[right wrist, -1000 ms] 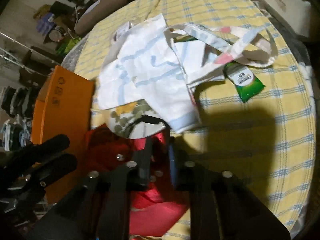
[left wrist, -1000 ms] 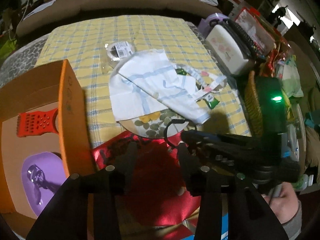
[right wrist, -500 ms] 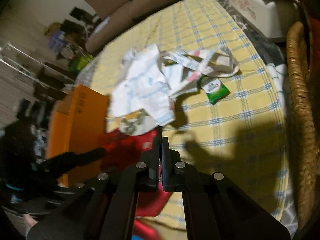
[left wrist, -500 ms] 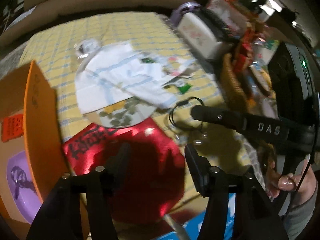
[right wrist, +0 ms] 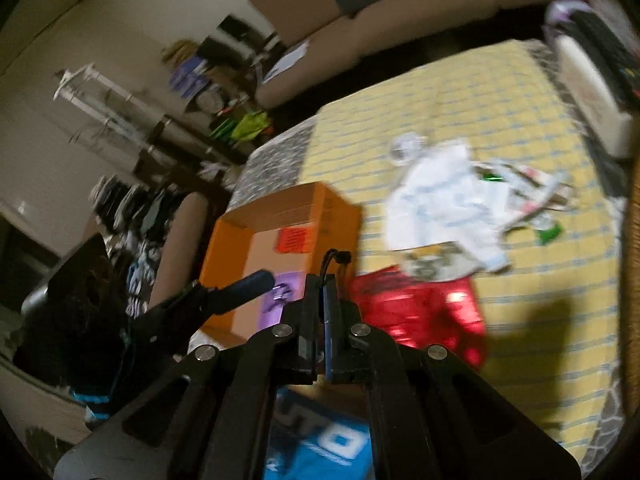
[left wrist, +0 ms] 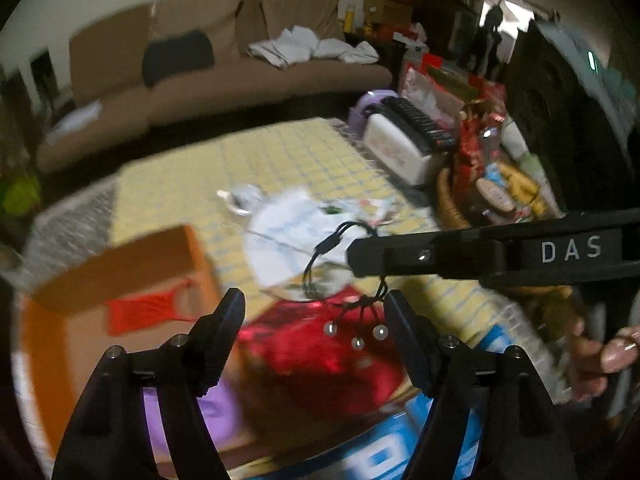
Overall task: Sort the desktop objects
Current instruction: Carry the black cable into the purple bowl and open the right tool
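A black cord (left wrist: 332,240) with three silver beads (left wrist: 357,343) dangles from my right gripper (left wrist: 352,256), which is shut on it. In the right wrist view the cord's loop (right wrist: 334,258) pokes up from the closed right gripper (right wrist: 323,280). My left gripper (left wrist: 314,300) is lifted above the red shiny bag (left wrist: 320,356). Its jaws are opening and nothing is gripped; the beads only hang in front of them. The orange box (left wrist: 120,264) at the left holds a red grater (left wrist: 144,314) and a purple dish (left wrist: 216,412).
On the yellow checked tablecloth (right wrist: 460,92) lie a white cloth bag (right wrist: 440,200), a patterned plate (right wrist: 432,268), a green packet (right wrist: 550,234) and a tape roll (right wrist: 404,146). A blue box (right wrist: 332,440) sits near me. A wicker basket (left wrist: 448,200) and a white appliance (left wrist: 400,148) crowd the right edge.
Both grippers have risen from the table. The right one shut on the black cord and lifted it clear. The left jaws have spread wider.
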